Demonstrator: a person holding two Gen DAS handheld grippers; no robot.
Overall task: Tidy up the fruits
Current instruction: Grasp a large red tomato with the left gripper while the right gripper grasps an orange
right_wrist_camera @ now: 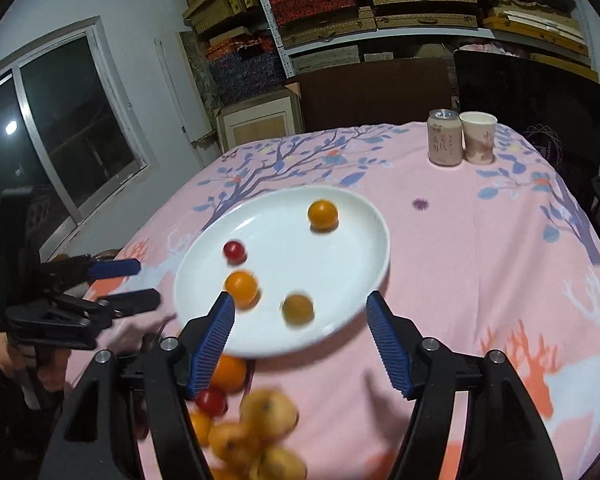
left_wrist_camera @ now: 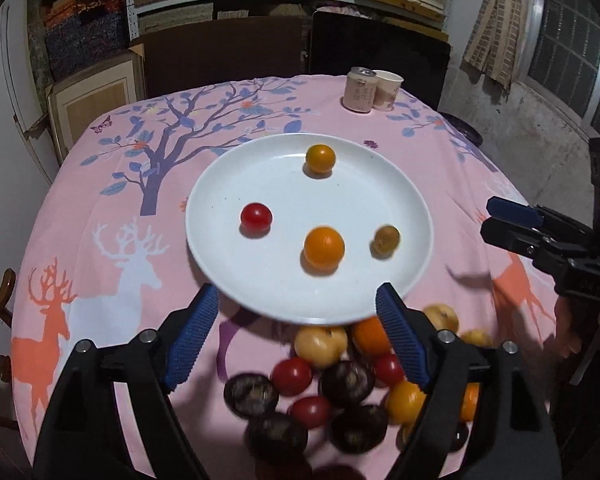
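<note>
In your left wrist view, your left gripper (left_wrist_camera: 296, 312) stands with its jaws spread wide and nothing between them, at the bottom of the frame. Just above it, mid-frame, lies the white plate (left_wrist_camera: 236, 184) on the pink tablecloth (left_wrist_camera: 100, 208), carrying a red cherry tomato (left_wrist_camera: 256, 217), two orange fruits (left_wrist_camera: 324, 249) and a brownish, blurred fruit (left_wrist_camera: 386, 239). The loose fruit pile (left_wrist_camera: 332, 384) sits at lower centre, between and below the blue pads. Your right gripper (left_wrist_camera: 485, 220) enters from the right edge, its jaws apart and empty.

In your right wrist view, your right gripper (right_wrist_camera: 300, 316) gapes empty at the bottom over the plate's (right_wrist_camera: 356, 248) near rim. The pile (right_wrist_camera: 256, 432) blurs at the lower left. Your left gripper (right_wrist_camera: 150, 282) shows at the left edge, jaws parted. A can (right_wrist_camera: 444, 138) and a paper cup (right_wrist_camera: 478, 138) stand touching at upper right.
</note>
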